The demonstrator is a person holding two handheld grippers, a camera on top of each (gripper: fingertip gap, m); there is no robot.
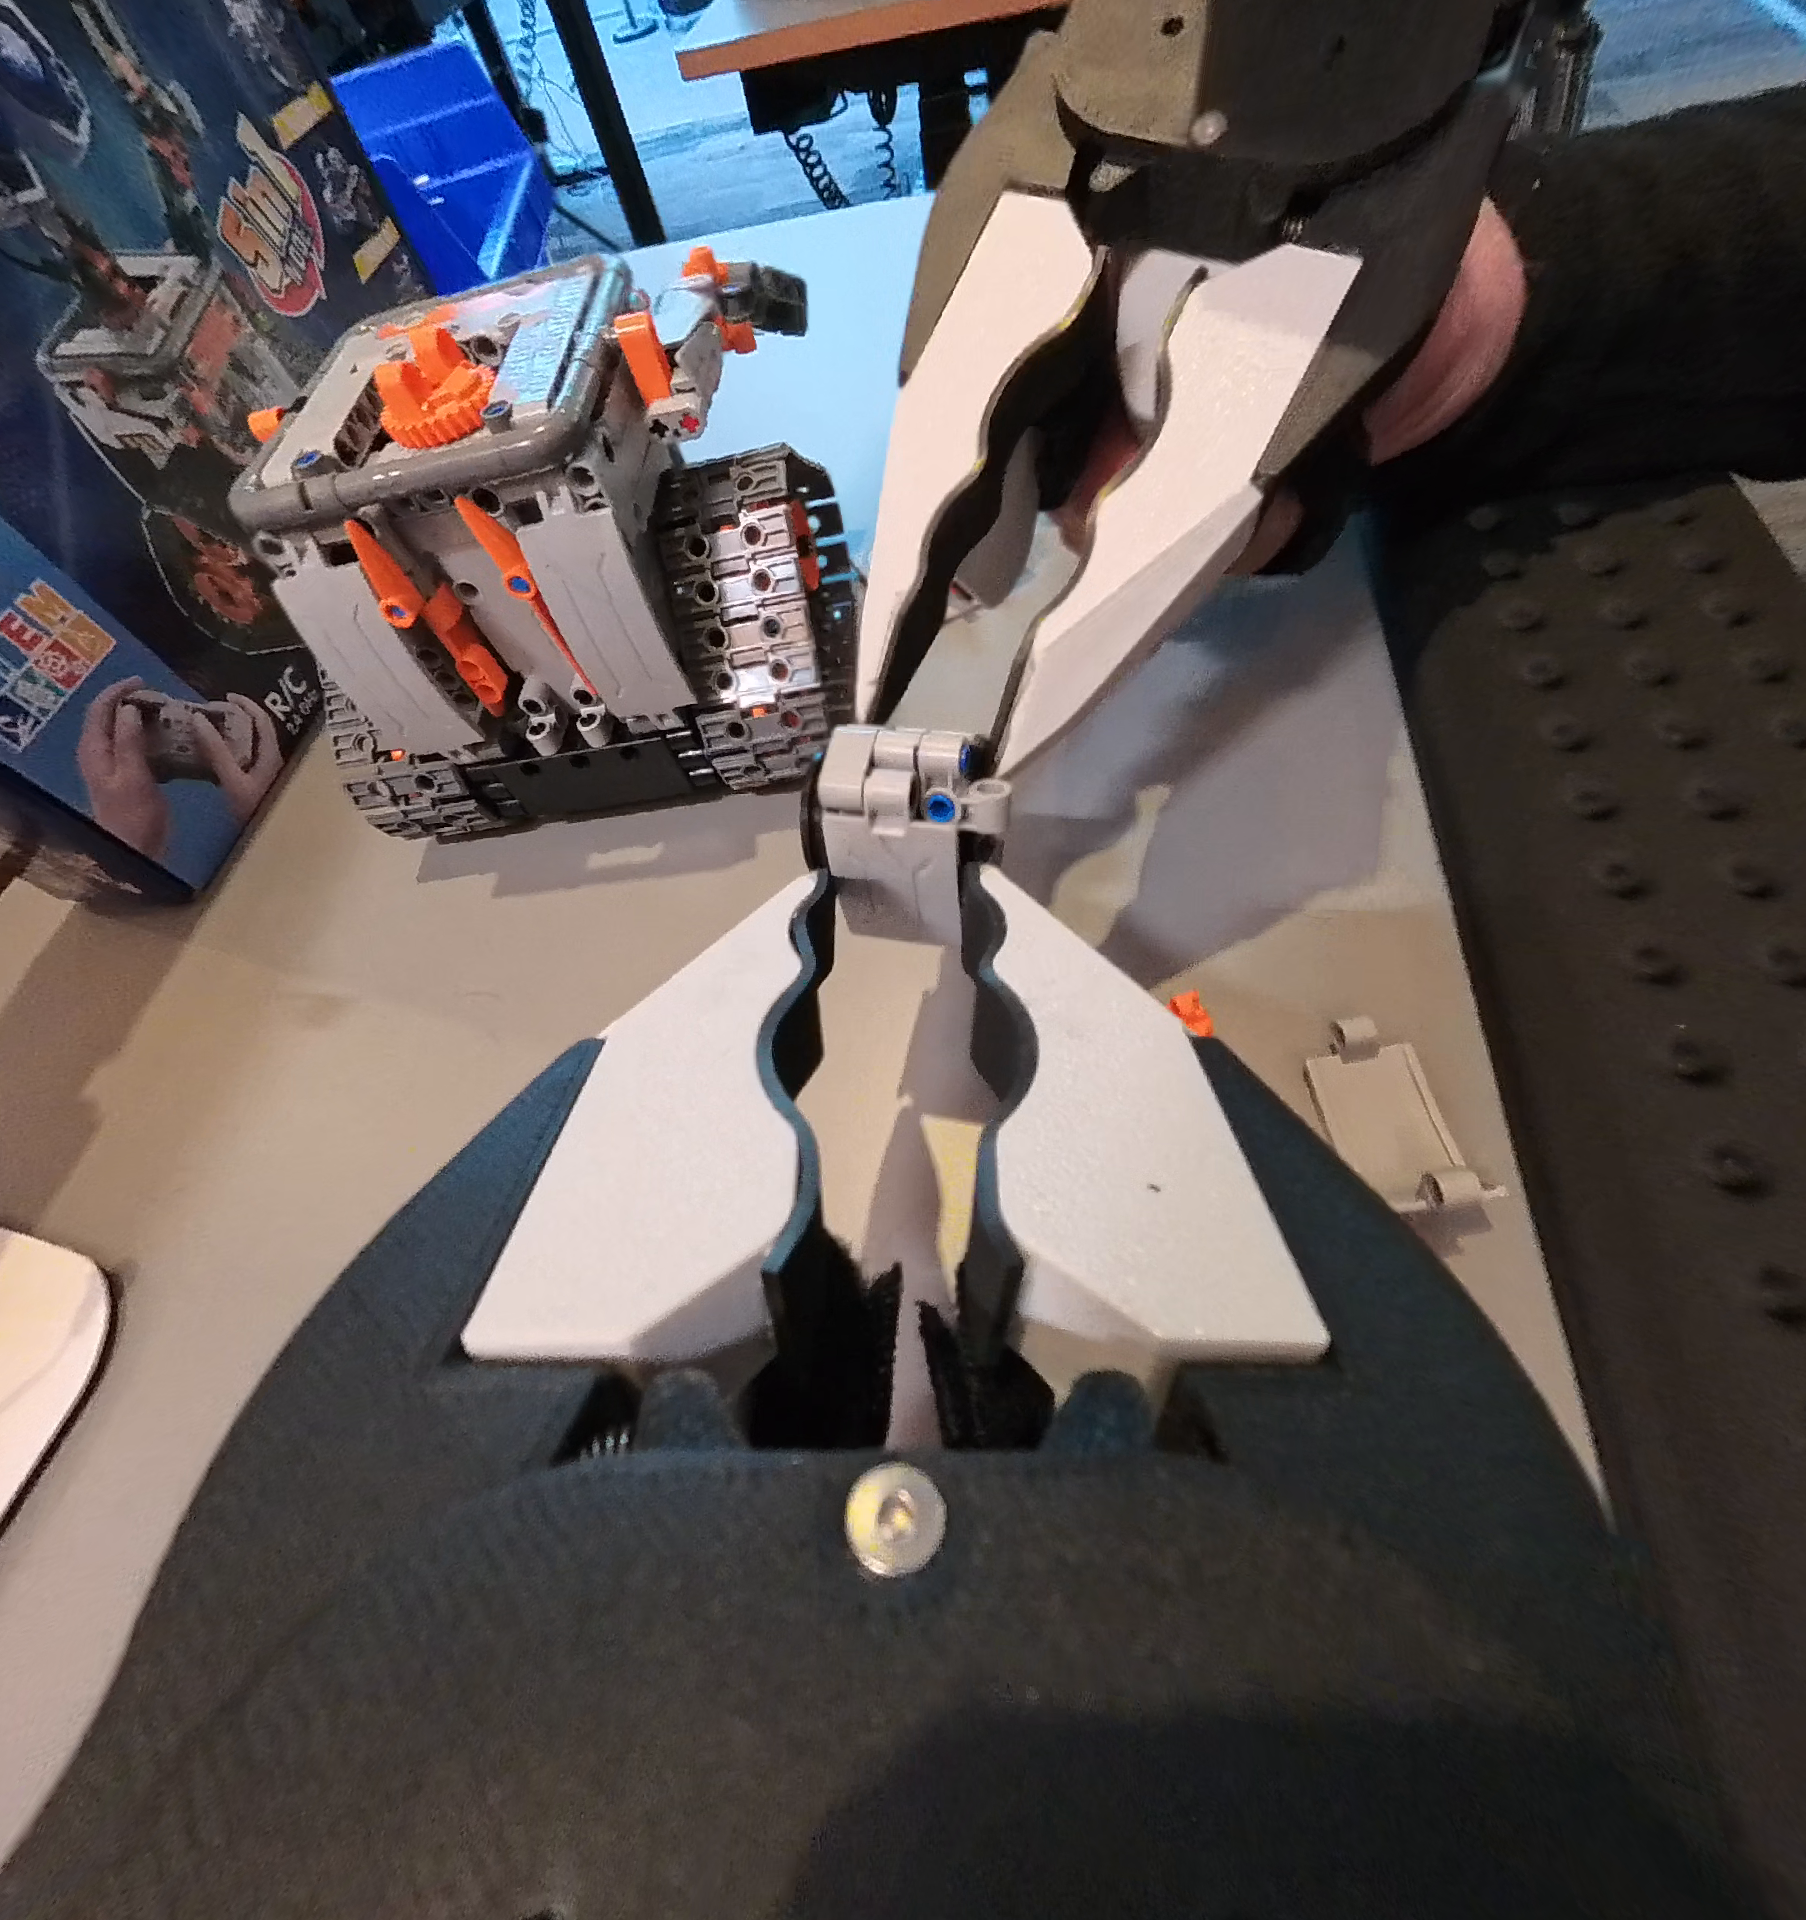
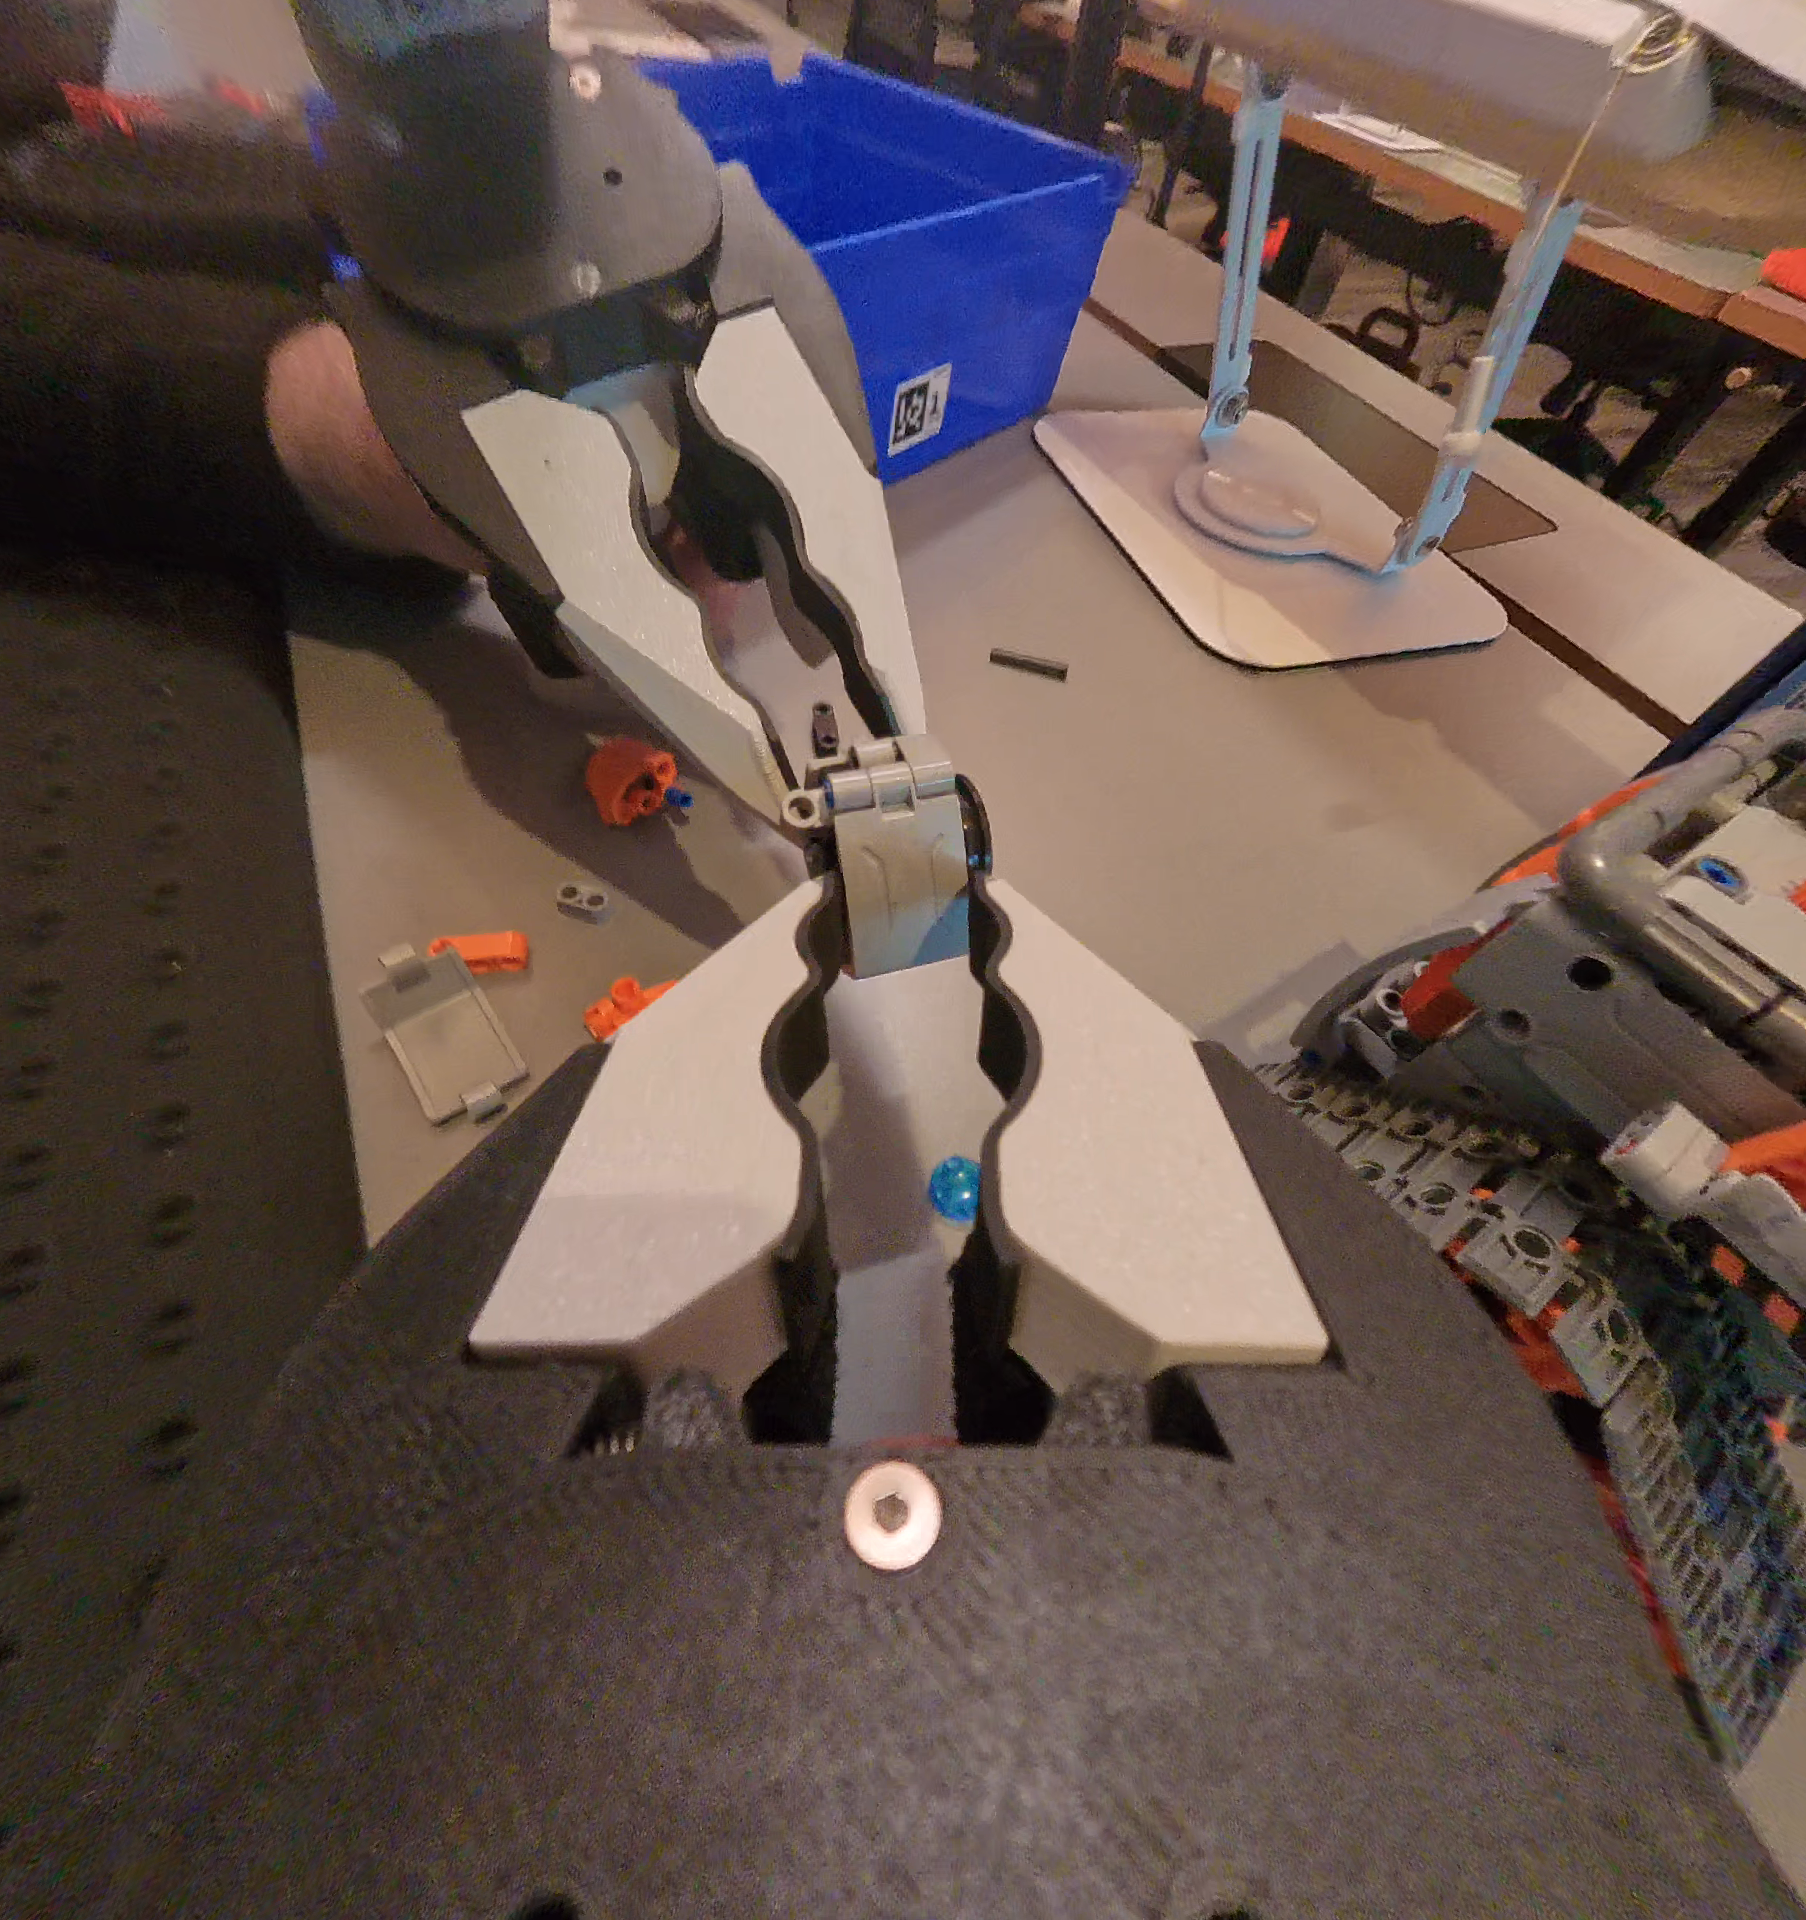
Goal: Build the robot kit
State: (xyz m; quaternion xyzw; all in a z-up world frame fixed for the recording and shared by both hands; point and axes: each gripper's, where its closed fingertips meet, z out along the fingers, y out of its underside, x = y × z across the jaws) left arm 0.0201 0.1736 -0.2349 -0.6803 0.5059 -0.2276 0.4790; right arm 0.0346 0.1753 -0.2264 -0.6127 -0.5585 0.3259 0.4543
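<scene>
A small grey brick assembly (image 1: 894, 821) with blue pins is held above the table between both grippers. My left gripper (image 1: 894, 883) is shut on its curved grey panel end. My right gripper (image 1: 930, 732) comes in from the upper right and pinches the hinged end. In the right wrist view the right gripper (image 2: 899, 894) is shut on the same assembly (image 2: 899, 852), and the left gripper (image 2: 847, 764) meets it from the upper left. A grey and orange tracked brick robot (image 1: 525, 561) stands to the left and shows in the right wrist view (image 2: 1605, 1039).
A loose grey panel (image 2: 442, 1023), orange pieces (image 2: 629, 779) (image 2: 483, 948), a grey connector (image 2: 582, 902), a black pin (image 2: 1029, 663) and a blue stud (image 2: 953, 1190) lie on the table. A black studded mat (image 1: 1657, 935), printed box (image 1: 99, 416), blue bin (image 2: 930, 229) and white stand base (image 2: 1273, 530) border it. My left and right fingertips are right by each other.
</scene>
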